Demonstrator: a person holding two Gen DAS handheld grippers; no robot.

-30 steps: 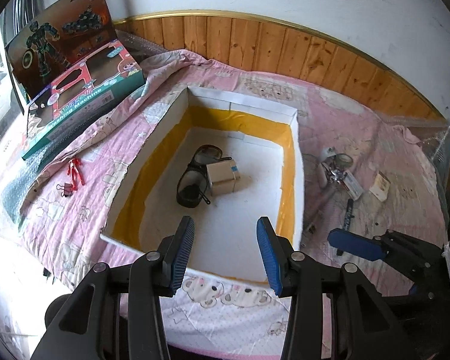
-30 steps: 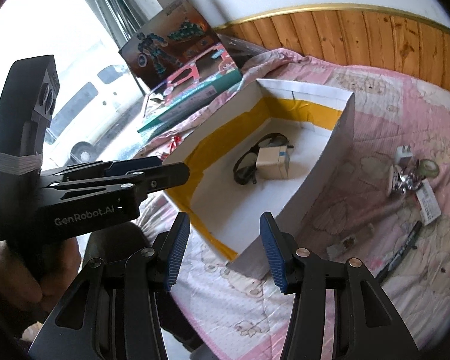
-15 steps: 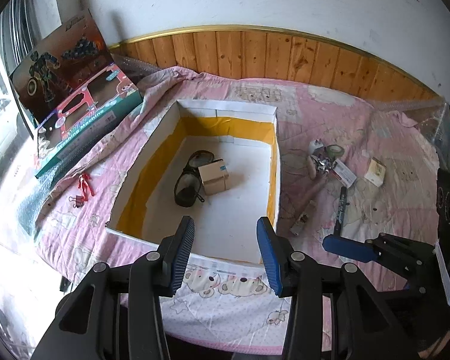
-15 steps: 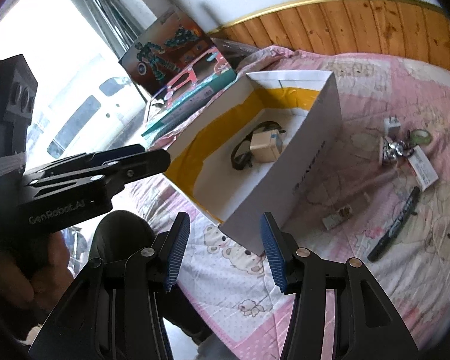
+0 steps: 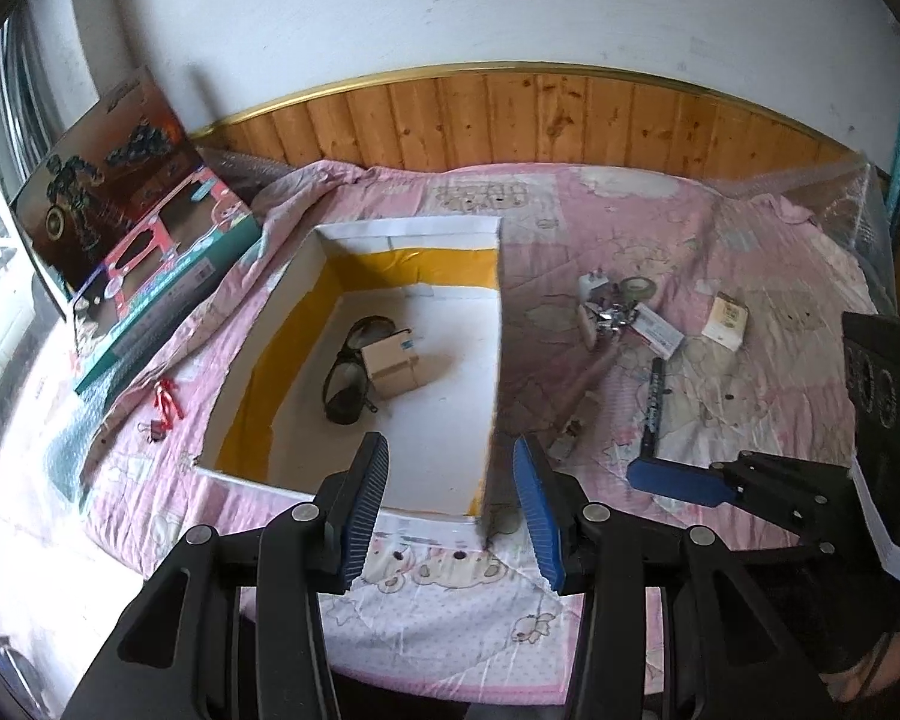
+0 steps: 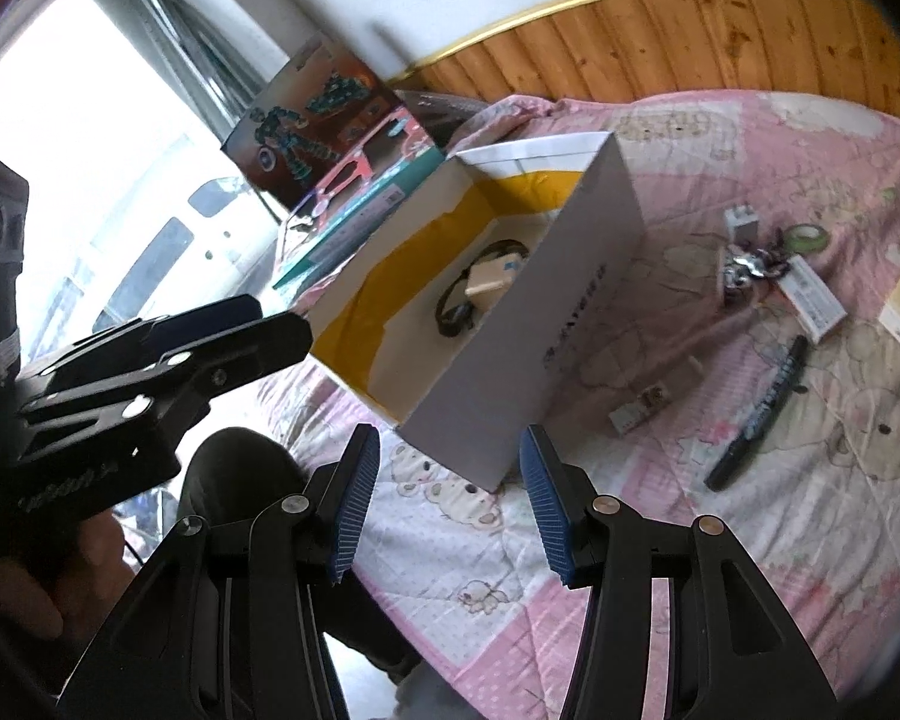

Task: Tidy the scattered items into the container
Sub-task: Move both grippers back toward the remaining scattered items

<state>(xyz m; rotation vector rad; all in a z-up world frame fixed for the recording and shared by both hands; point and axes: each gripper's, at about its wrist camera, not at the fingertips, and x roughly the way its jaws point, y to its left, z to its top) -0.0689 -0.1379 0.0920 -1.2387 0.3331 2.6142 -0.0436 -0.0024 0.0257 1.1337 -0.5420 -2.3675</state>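
An open white box [image 5: 498, 312] with yellow inner walls [image 6: 570, 324] lies on a pink quilt. Inside it are dark goggles [image 5: 348, 378] and a small cardboard carton [image 5: 393, 363]. Right of the box lie a black marker [image 5: 653, 402] [image 6: 762, 414], a metal clip bundle [image 5: 612, 315] [image 6: 747, 264], a tape roll [image 5: 638, 286] [image 6: 809, 235], a white label strip [image 6: 813, 299], a cream packet [image 5: 726, 318] and a small connector [image 6: 639, 408]. My left gripper [image 5: 450, 501] is open, back from the box's near rim. My right gripper [image 6: 447, 504] is open, empty, near the box's corner.
Toy boxes [image 5: 132, 222] lean at the far left beside a window. Red clips [image 5: 165, 399] and a binder clip [image 5: 156, 431] lie left of the box. A wooden wall panel [image 5: 540, 114] runs behind. The right gripper's body [image 5: 750, 492] shows beside my left.
Both grippers have pulled back and risen from the box, so more of the quilt and wall shows. Both stayed open. No item moved.
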